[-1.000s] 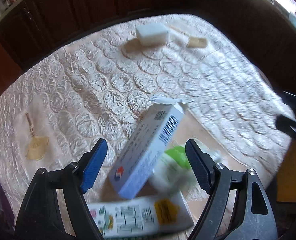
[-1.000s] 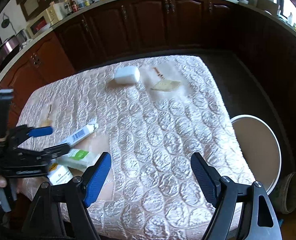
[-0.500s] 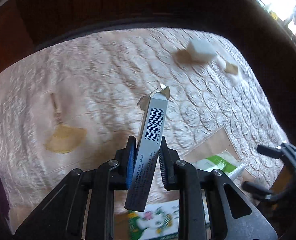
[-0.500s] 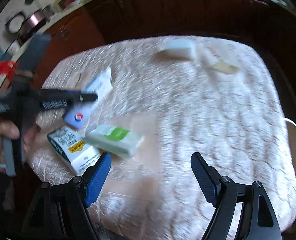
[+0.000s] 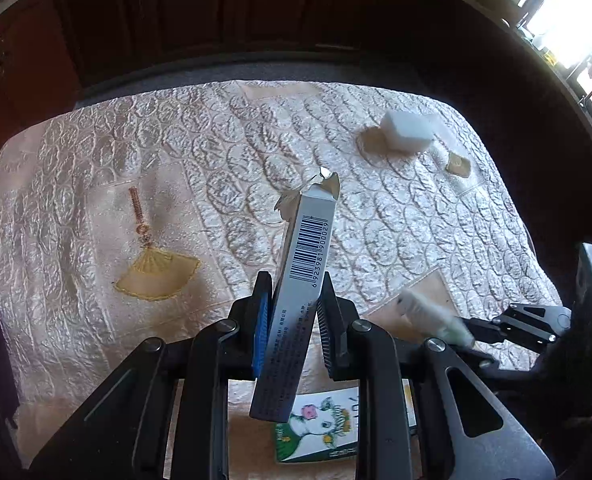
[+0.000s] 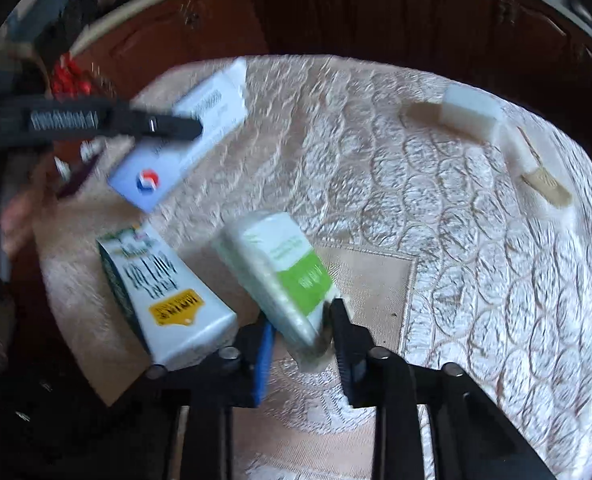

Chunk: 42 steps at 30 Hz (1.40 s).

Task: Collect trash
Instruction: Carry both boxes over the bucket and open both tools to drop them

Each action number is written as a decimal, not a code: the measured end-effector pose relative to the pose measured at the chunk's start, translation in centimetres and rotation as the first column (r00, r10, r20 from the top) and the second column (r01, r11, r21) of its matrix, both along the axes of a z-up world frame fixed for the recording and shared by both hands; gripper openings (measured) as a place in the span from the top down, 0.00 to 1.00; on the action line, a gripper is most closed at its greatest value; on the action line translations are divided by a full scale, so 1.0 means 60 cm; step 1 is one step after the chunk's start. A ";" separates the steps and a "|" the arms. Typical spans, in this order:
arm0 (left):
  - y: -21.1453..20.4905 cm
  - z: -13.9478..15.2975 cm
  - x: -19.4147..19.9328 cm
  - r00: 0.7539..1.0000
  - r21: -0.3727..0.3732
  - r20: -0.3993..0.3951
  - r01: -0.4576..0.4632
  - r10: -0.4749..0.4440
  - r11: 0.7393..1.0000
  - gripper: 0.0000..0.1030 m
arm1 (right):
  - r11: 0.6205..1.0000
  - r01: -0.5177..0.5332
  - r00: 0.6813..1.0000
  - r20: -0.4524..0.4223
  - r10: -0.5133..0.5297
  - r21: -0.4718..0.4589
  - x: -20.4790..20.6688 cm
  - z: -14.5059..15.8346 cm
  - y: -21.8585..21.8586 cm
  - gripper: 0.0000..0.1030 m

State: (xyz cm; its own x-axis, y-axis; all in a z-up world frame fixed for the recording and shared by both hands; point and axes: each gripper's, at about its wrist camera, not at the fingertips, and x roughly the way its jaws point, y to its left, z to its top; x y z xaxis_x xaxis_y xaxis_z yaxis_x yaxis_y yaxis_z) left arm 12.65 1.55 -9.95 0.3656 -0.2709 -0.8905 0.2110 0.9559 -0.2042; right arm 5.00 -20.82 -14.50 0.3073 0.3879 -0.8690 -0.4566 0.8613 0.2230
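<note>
My left gripper (image 5: 293, 312) is shut on a long white-blue carton with a barcode (image 5: 300, 280) and holds it above the quilted table; the carton also shows in the right wrist view (image 6: 183, 140). My right gripper (image 6: 302, 332) is shut on a green-white tissue pack (image 6: 283, 268), seen blurred at the right of the left wrist view (image 5: 432, 316). A white-green milk carton (image 6: 163, 292) lies on the cloth beside the pack, and shows under my left gripper (image 5: 320, 428).
A white foam block (image 5: 406, 130) and a small tan piece (image 5: 458, 164) lie at the table's far right. The cloth has an embroidered yellow fan (image 5: 155, 272). Dark wooden cabinets (image 5: 215, 12) stand behind the table.
My left gripper shut on the barcode carton and lifted it. My right gripper moved left to the tissue pack and shut on it.
</note>
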 end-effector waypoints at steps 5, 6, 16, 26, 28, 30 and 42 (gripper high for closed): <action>-0.028 0.022 -0.006 0.999 -0.016 0.035 0.019 -0.018 1.000 0.81 | 0.990 0.099 0.995 0.011 -0.101 0.098 -0.008 0.034 -0.052 0.80; -0.038 0.030 -0.009 0.998 -0.015 0.048 0.029 -0.029 0.999 0.81 | 0.988 0.113 0.993 0.024 -0.116 0.104 -0.012 0.043 -0.060 0.80; -0.130 0.068 -0.033 0.987 0.000 0.117 0.110 -0.109 0.994 0.81 | 0.962 0.229 0.963 0.111 -0.247 0.150 -0.059 0.114 -0.137 0.80; -0.256 0.095 -0.051 0.962 0.017 0.165 0.216 -0.216 0.976 0.81 | 0.917 0.360 0.913 0.137 -0.384 0.172 -0.093 0.144 -0.242 0.80; -0.280 0.096 -0.055 0.957 0.018 0.170 0.237 -0.236 0.971 0.81 | 0.903 0.392 0.898 0.138 -0.417 0.175 -0.103 0.147 -0.269 0.80; -0.312 0.099 -0.058 0.949 0.015 0.174 0.265 -0.263 0.964 0.81 | 0.887 0.426 0.882 0.137 -0.451 0.179 -0.112 0.150 -0.298 0.80; -0.464 0.104 -0.071 0.906 0.009 0.170 0.392 -0.388 0.920 0.81 | 0.784 0.596 0.774 0.135 -0.619 0.172 -0.168 0.151 -0.450 0.80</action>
